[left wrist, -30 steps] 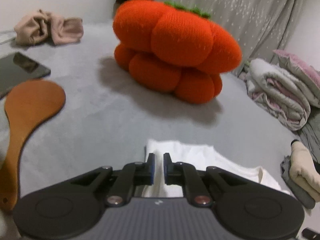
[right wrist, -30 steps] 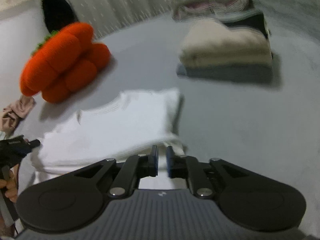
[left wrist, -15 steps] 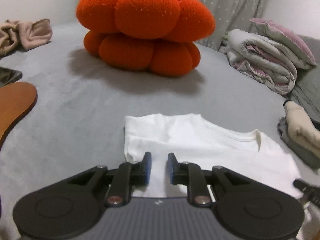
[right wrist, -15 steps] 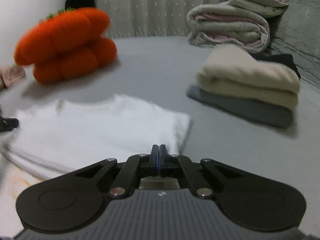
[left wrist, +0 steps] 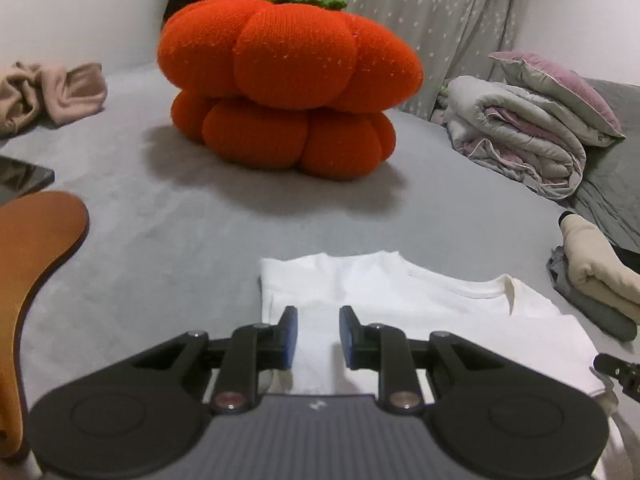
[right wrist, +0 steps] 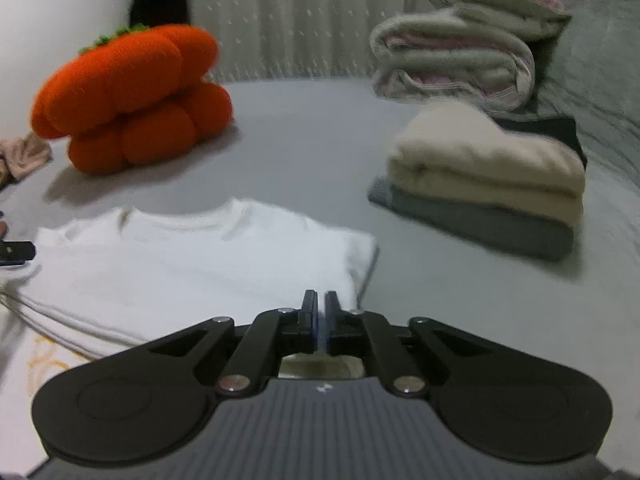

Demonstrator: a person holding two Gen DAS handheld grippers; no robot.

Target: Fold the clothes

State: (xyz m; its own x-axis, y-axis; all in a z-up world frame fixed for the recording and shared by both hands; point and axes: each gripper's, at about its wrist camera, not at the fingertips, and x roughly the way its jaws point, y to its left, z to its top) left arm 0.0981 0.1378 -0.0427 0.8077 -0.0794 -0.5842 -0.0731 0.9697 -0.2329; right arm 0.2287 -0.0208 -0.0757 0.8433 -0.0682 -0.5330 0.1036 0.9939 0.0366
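A white T-shirt [left wrist: 400,292] lies folded flat on the grey bed cover, collar away from me. My left gripper [left wrist: 318,334] hangs over the shirt's near left part. Its jaws are opening, and the blue pads press on nothing; the cloth lies beneath them. In the right wrist view the same shirt [right wrist: 192,256] spreads to the left. My right gripper [right wrist: 320,320] sits at its near right corner, shut to a thin slit with no cloth seen in it. Each view catches the other gripper's tip at its edge [left wrist: 616,370] [right wrist: 16,252].
A big orange pumpkin cushion [left wrist: 288,92] stands behind the shirt. A folded cream and grey stack [right wrist: 480,176] lies to the right, with a rolled quilt [left wrist: 520,136] behind it. On the left are a wooden board [left wrist: 36,240], a dark tablet [left wrist: 20,176] and a crumpled beige garment [left wrist: 52,92].
The left jaws have spread apart over the shirt. The right jaws have closed from a small gap. Both views have rolled level, and the right one has sunk slightly.
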